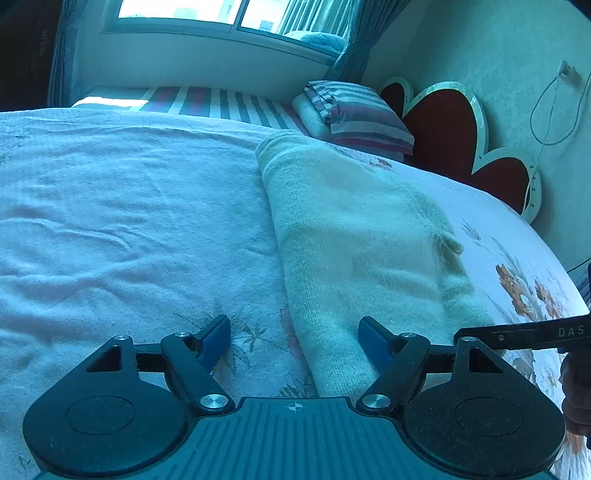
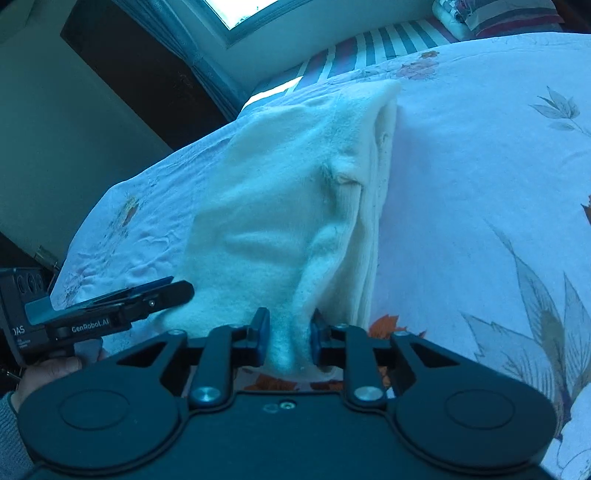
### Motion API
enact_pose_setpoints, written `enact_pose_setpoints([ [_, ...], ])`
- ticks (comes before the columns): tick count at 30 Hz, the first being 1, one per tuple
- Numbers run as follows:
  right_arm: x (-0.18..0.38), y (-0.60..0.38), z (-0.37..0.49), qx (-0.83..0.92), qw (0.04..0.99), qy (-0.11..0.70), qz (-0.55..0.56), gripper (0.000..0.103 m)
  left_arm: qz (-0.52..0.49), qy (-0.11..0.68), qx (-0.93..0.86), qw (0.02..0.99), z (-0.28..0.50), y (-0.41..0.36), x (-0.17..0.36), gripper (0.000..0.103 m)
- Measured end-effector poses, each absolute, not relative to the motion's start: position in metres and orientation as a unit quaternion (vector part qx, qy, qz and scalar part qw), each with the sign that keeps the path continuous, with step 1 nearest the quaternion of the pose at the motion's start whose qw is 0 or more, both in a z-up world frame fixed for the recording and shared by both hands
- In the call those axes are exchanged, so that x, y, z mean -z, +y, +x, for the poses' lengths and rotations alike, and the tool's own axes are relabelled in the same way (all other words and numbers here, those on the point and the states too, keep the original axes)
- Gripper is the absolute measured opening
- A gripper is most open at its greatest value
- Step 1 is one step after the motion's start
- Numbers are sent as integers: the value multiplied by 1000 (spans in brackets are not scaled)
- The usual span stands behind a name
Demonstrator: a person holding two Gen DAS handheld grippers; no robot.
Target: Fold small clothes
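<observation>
A cream knitted garment [image 1: 354, 236] lies folded lengthwise on the flowered bedsheet [image 1: 110, 221]. My left gripper [image 1: 293, 338] is open and empty, its blue pads either side of the garment's near left edge, just above the sheet. In the right wrist view the garment [image 2: 280, 206] stretches away from me. My right gripper [image 2: 286, 338] is shut on a bunched near corner of it, lifted slightly off the sheet [image 2: 480, 166]. The left gripper shows at the left of that view [image 2: 162, 291], and the right gripper's finger [image 1: 524, 334] shows at the right of the left wrist view.
A striped pillow and folded bedding [image 1: 354, 110] lie at the head of the bed by a red petal-shaped headboard [image 1: 454, 133]. A window with curtains [image 1: 229, 18] is behind. A cable [image 1: 554, 110] hangs on the wall at right.
</observation>
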State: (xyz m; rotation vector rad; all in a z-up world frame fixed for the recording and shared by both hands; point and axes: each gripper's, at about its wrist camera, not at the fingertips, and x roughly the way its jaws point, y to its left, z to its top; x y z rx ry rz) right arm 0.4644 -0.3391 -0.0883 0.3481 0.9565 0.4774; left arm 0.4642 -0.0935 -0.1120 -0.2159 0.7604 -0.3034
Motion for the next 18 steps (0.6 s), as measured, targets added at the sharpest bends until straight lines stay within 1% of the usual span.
enact_pose_setpoints([
  [4, 76, -339, 451, -220, 865, 433, 128, 6, -99, 370, 149, 912, 462, -95, 109, 76],
  [8, 69, -346, 441, -220, 869, 425, 125, 5, -97, 369, 160, 911, 454, -96, 105, 76],
  [10, 74, -351, 440, -213, 869, 429, 125, 5, -94, 372, 161, 909, 449, -96, 108, 76],
  [13, 92, -357, 444, -211, 864, 436, 139, 5, -58, 367, 157, 915, 438, -102, 116, 76],
  [15, 90, -356, 446, -213, 861, 439, 145, 5, -67, 369, 159, 913, 434, -98, 111, 76],
  [17, 85, -355, 446, -219, 859, 441, 140, 6, -74, 353, 158, 919, 427, -92, 107, 76],
  [18, 85, -356, 446, -220, 858, 443, 136, 6, -67, 361, 150, 918, 428, -90, 109, 76],
])
